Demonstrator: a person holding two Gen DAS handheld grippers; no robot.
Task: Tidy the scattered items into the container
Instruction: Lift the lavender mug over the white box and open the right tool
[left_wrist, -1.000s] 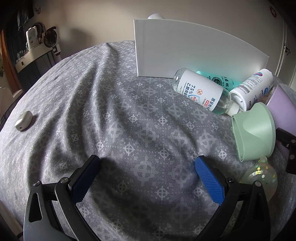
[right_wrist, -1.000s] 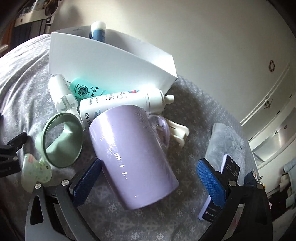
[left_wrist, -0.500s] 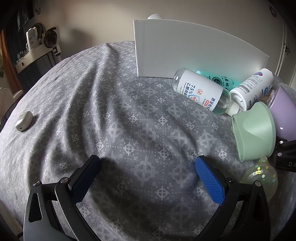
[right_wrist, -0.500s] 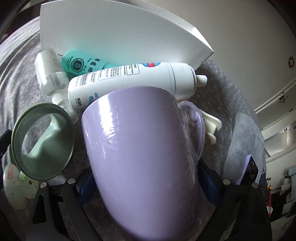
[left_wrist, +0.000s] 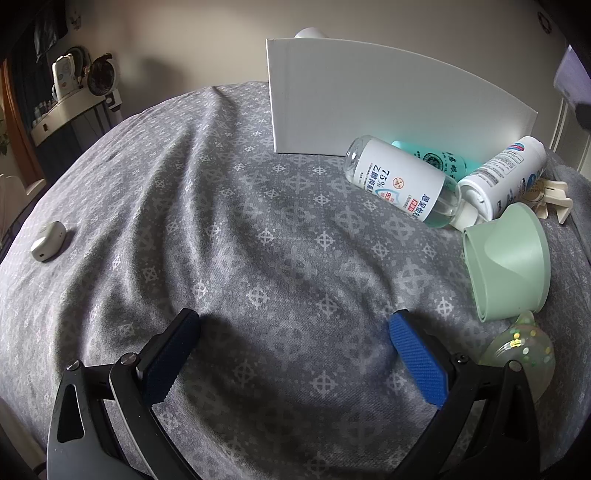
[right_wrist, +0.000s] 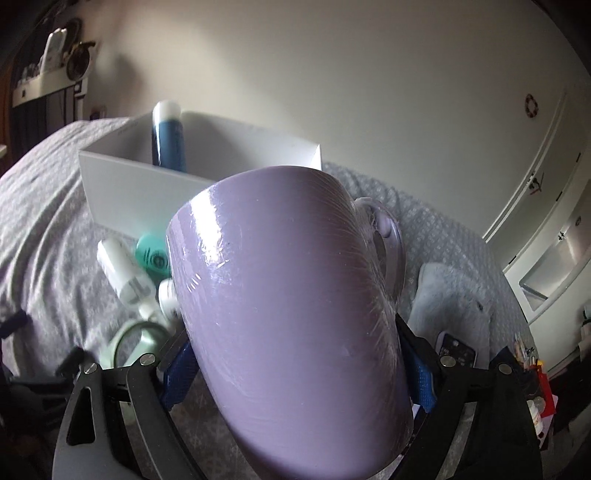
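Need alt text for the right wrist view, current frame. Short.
A lilac mug fills the frame, clamped between the right gripper's blue pads above a grey patterned bedspread. Behind it stands a white box with a blue bottle inside; more bottles and a green cup lie in front of the box, at left.

Grey patterned bedspread (left_wrist: 258, 229): white box (left_wrist: 369, 99), bottles (left_wrist: 402, 181), green cup (left_wrist: 506, 262), white earbud case (left_wrist: 48, 240).

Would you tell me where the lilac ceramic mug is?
In the right wrist view, the lilac ceramic mug fills the centre, clamped in the right gripper, before the white box.
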